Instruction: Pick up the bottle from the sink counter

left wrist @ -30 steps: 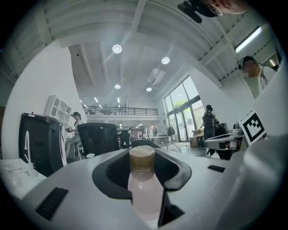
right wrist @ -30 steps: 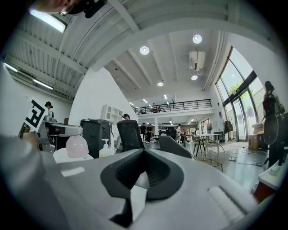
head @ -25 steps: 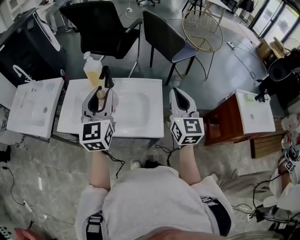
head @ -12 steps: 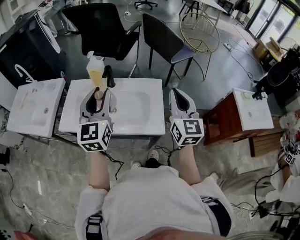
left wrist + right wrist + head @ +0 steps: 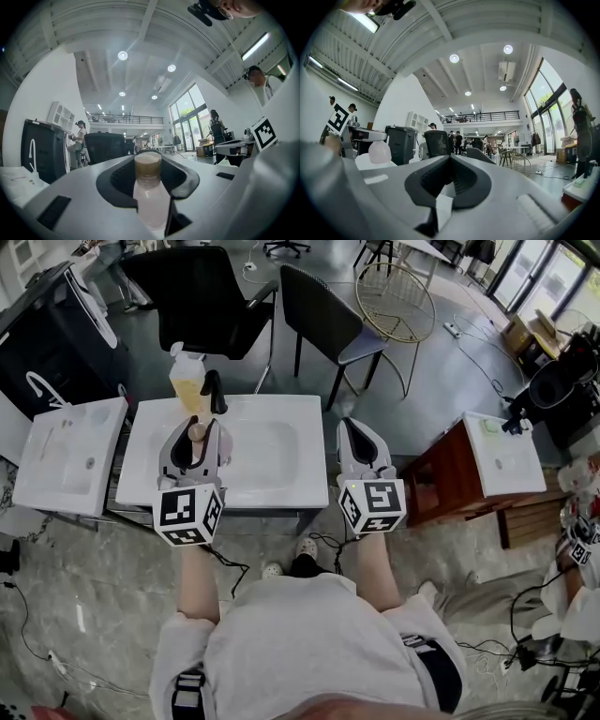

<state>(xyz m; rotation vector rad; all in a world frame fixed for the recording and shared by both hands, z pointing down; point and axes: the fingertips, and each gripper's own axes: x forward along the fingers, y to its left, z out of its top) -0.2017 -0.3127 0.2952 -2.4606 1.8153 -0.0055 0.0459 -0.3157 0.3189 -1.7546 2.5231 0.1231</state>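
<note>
Left gripper clamped on pale pink bottle, tan cap poking out past jaw tips, bottle lying along jaws. Bottle over left part of white sink counter, near black faucet and yellow soap dispenser; lifted clear or not, cannot tell. Right gripper at counter's right edge: jaws pressed together, nothing between.

Pale pink bottle, brown cap — white sink counter, black tap.
</note>
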